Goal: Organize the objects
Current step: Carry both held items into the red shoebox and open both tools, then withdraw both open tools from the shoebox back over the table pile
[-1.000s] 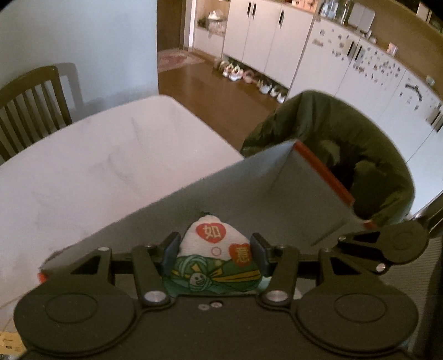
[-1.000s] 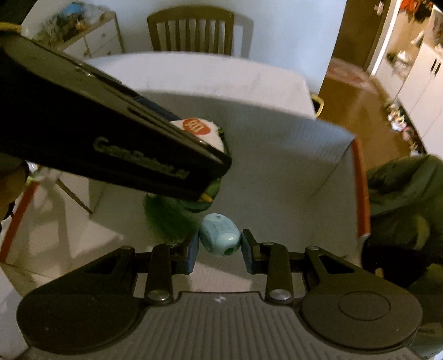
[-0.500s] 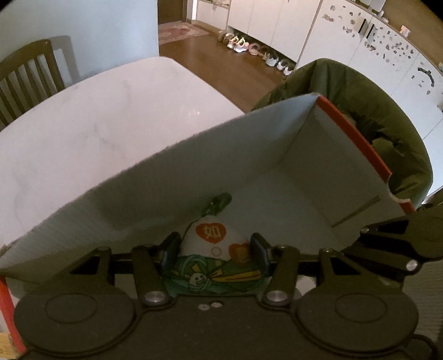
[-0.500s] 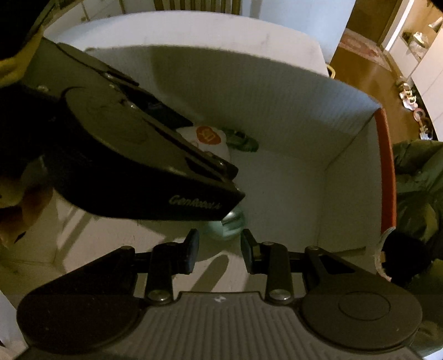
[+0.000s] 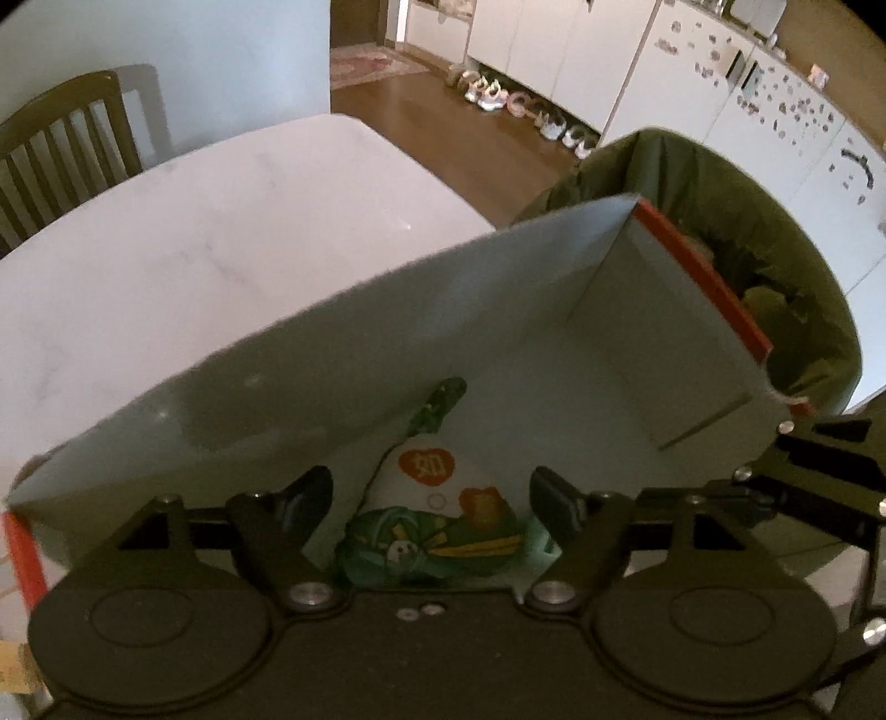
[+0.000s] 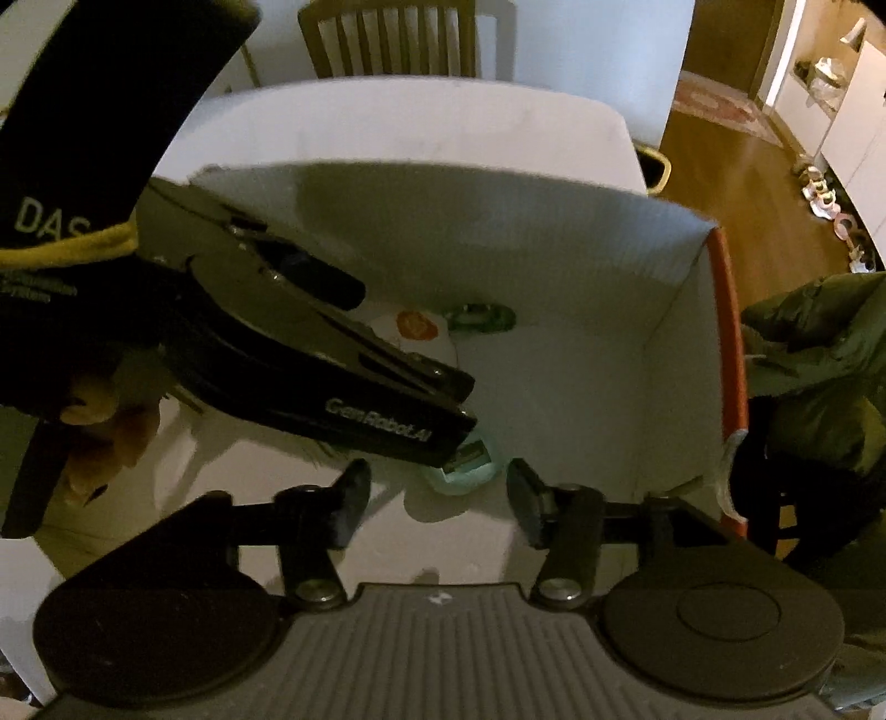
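A white and green plush pouch (image 5: 437,520) with red hearts lies on the floor of a grey box (image 5: 332,354) with red edges. My left gripper (image 5: 434,498) is open just above it, its fingers apart on each side and not touching. In the right wrist view the pouch (image 6: 412,332) shows partly behind the left gripper's body. A small pale blue object (image 6: 468,473) lies on the box floor, half hidden under that body. My right gripper (image 6: 437,498) is open and empty just in front of the blue object.
The box's far wall (image 6: 498,221) and red-edged right wall (image 6: 728,332) stand close around both grippers. The box sits on a white table (image 5: 194,238). A chair draped with a dark green jacket (image 5: 775,249) is to the right. A wooden chair (image 6: 387,39) stands beyond the table.
Both grippers have opened. The left one let go of the plush pouch and the right one let go of the blue object; both things now lie in the box. Both grippers have lifted slightly.
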`<state>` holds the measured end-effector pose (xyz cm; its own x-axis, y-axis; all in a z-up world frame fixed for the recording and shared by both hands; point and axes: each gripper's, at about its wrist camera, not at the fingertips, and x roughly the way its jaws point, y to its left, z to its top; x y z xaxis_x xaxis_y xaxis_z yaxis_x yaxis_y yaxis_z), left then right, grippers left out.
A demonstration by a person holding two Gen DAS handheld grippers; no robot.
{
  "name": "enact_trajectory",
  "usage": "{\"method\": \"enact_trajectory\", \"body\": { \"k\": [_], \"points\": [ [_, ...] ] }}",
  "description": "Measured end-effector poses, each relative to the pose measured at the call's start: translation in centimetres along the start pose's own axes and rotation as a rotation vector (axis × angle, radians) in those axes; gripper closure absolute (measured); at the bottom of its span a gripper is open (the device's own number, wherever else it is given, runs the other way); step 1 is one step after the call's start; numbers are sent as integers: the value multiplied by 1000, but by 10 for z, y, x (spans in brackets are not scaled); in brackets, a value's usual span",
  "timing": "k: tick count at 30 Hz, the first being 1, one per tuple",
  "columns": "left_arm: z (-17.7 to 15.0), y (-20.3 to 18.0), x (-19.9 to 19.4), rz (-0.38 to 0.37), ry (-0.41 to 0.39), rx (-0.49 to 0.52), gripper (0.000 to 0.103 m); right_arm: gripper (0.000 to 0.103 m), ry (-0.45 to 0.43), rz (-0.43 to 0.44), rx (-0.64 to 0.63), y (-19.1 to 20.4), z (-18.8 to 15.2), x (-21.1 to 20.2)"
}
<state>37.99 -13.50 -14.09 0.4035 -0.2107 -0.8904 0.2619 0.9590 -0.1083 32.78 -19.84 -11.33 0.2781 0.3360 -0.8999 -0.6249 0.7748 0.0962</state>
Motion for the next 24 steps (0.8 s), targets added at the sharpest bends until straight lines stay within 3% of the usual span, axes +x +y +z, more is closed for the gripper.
{"method": "enact_trajectory", "body": {
  "k": [12, 24],
  "points": [
    [-2, -10, -64, -2, -137, -23, 17, 49, -98, 17, 36, 3, -3, -25],
    [-29, -11, -132, 2, -266, -54, 16, 47, -187, 34, 16, 25, -14, -71]
  ]
}}
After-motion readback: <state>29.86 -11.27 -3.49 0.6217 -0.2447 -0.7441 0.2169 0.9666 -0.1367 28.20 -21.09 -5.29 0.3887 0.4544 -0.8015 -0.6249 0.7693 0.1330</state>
